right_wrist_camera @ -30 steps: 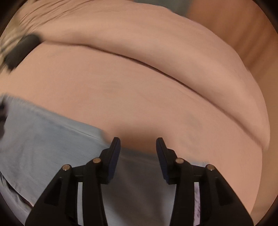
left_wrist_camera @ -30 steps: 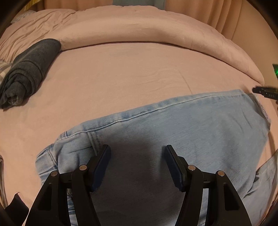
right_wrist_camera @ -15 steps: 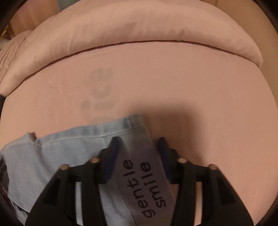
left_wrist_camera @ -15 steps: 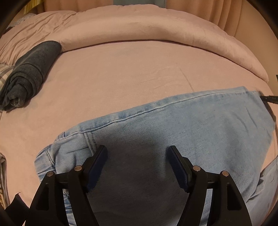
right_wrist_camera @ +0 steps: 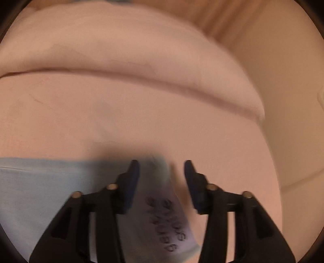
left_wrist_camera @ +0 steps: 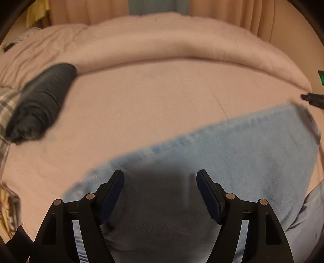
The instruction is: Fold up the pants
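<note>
Light blue jeans [left_wrist_camera: 232, 153] lie flat on the pink bed sheet [left_wrist_camera: 141, 105]. My left gripper [left_wrist_camera: 160, 178] is open and hovers over the denim near its left end, nothing between its pads. My right gripper [right_wrist_camera: 161, 169] is open above the jeans' right end [right_wrist_camera: 40, 188], over a grey waistband [right_wrist_camera: 162, 218] with blurred black lettering. The tip of the right gripper shows at the right edge of the left wrist view [left_wrist_camera: 313, 99]. Both views are motion-blurred.
A rolled dark grey garment [left_wrist_camera: 40, 101] lies at the left on the bed. A thick pink duvet [left_wrist_camera: 162, 44] is bunched along the far side. Plaid fabric [left_wrist_camera: 6, 105] sits at the far left. Curtains [left_wrist_camera: 222, 12] hang behind the bed.
Both grippers have shifted over the jeans, blurring the views. The left gripper has moved right along the denim, past the pocket end. The right gripper stays over the lettered waistband.
</note>
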The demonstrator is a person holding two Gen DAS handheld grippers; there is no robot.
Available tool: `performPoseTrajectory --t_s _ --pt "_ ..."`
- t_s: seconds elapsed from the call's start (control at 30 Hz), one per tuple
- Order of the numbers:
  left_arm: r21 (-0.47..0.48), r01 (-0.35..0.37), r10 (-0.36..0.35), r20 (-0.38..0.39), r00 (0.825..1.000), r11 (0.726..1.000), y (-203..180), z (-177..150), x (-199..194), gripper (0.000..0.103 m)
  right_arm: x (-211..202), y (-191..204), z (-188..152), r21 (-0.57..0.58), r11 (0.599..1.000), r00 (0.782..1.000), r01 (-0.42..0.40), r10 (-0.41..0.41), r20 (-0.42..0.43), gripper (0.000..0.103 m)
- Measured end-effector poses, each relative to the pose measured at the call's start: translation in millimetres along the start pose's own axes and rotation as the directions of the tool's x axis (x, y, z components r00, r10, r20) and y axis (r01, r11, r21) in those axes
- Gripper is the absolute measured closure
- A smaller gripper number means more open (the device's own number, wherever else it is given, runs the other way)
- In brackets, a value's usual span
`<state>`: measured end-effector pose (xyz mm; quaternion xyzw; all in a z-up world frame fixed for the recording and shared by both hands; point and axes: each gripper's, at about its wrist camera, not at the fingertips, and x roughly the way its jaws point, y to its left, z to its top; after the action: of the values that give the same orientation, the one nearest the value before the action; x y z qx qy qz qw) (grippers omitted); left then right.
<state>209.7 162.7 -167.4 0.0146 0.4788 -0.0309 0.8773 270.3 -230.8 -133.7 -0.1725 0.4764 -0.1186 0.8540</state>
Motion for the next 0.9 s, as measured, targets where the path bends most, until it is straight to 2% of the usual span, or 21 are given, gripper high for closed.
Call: performPoseTrajectory --t_s 0.03,0.07,0.1,0.17,0.2,0.23,0.27,0.3,0.37,0.4,0.43,0.5,0.53,0.57,0.6,0.63,0.67,0.7,0.77,0.83,0.9 --pt "-0.019 0.01 -0.01 0.011 1.0 1.0 9.9 2.8 -4.1 0.029 -18.0 21.1 10.4 -0.055 0.99 0.99 -0.128 0.131 0.048 0.05" --pt "-0.044 0.006 -0.006 0.013 1.0 0.999 22.8 5.0 -5.8 0.029 -32.8 38.1 17.2 -0.102 0.961 0.964 -0.255 0.261 0.052 0.048" --pt "-0.065 -0.014 0.014 0.007 1.0 0.998 33.7 6.0 -5.5 0.029 -43.5 55.8 22.4 -0.147 0.913 0.92 -0.381 0.39 0.039 0.048" --pt "-0.108 -0.064 0.063 -0.02 0.998 0.992 58.9 4.2 -3.1 0.029 -65.1 99.6 31.8 -0.245 0.783 0.808 -0.572 0.589 -0.004 0.046" --pt "-0.128 -0.069 0.065 -0.032 0.997 0.989 70.1 1.5 -2.0 0.029 -75.9 129.3 36.5 -0.302 0.71 0.751 -0.636 0.659 -0.035 0.046" --pt "-0.155 -0.054 0.047 -0.048 0.998 0.986 83.1 -2.9 -0.2 0.029 -80.1 145.2 38.2 -0.328 0.674 0.726 -0.662 0.685 -0.058 0.045" --pt "-0.171 -0.035 0.024 -0.063 0.998 0.985 90.5 -6.1 2.3 0.029 -86.2 173.7 40.2 -0.367 0.62 0.695 -0.693 0.711 -0.109 0.045" --pt "-0.187 -0.014 0.0 -0.078 0.997 0.982 98.2 -10.3 5.3 0.029 -88.0 193.6 41.0 -0.396 0.593 0.684 -0.701 0.716 -0.14 0.045" --pt "-0.212 0.048 -0.071 -0.103 0.992 0.976 108.7 -17.2 13.0 0.029 -95.4 237.2 32.0 -0.46 0.547 0.687 -0.7 0.691 -0.224 0.045" --pt "-0.231 0.096 -0.125 -0.113 0.986 0.968 112.6 -19.6 17.3 0.028 -92.6 245.9 23.5 -0.481 0.544 0.702 -0.687 0.668 -0.247 0.044" --pt "-0.252 0.136 -0.172 -0.124 0.977 0.958 116.1 -21.4 22.4 0.022 -88.9 261.7 18.1 -0.501 0.546 0.725 -0.672 0.625 -0.292 0.043" --pt "-0.259 0.152 -0.189 -0.122 0.974 0.954 119.6 -20.9 28.7 0.022 -73.0 280.4 15.4 -0.519 0.551 0.752 -0.654 0.546 -0.369 0.041" --pt "-0.255 0.142 -0.174 -0.106 0.979 0.956 119.4 -19.0 29.3 0.025 -76.2 284.6 12.8 -0.536 0.554 0.764 -0.638 0.54 -0.352 0.04" --pt "-0.257 0.137 -0.167 -0.095 0.981 0.957 116.7 -18.2 27.0 0.029 -81.1 287.1 9.2 -0.542 0.553 0.768 -0.633 0.536 -0.35 0.049" --pt "-0.26 0.121 -0.15 -0.094 0.984 0.958 116.0 -16.9 28.0 0.044 -84.6 288.1 9.5 -0.543 0.55 0.767 -0.634 0.535 -0.353 0.06" --pt "-0.264 0.107 -0.137 -0.095 0.986 0.959 113.9 -18.0 27.6 0.057 -91.8 289.8 7.8 -0.567 0.547 0.78 -0.616 0.525 -0.341 0.08" --pt "-0.272 0.104 -0.132 -0.086 0.988 0.957 114.2 -18.7 25.6 0.061 -101.1 289.2 2.8 -0.606 0.539 0.8 -0.585 0.507 -0.321 0.09" --pt "-0.269 0.108 -0.131 -0.071 0.989 0.957 113.8 -20.0 21.9 0.062 -109.8 292.1 -2.5 -0.649 0.533 0.826 -0.543 0.479 -0.298 0.093" --pt "-0.236 0.088 -0.098 -0.03 0.995 0.968 109.7 -24.9 8.8 0.063 -124.4 298.1 -7.5 -0.68 0.541 0.854 -0.495 0.449 -0.264 0.097" --pt "-0.197 0.073 -0.069 0.026 0.997 0.978 105.2 -28.7 -10.2 0.064 -138.2 292.9 -10.3 -0.68 0.567 0.865 -0.466 0.455 -0.213 0.097" --pt "-0.127 0.064 -0.05 0.109 0.993 0.99 97.0 -32.9 -40.2 0.064 -164.9 280.3 -7.8 -0.664 0.609 0.867 -0.434 0.482 -0.126 0.097"
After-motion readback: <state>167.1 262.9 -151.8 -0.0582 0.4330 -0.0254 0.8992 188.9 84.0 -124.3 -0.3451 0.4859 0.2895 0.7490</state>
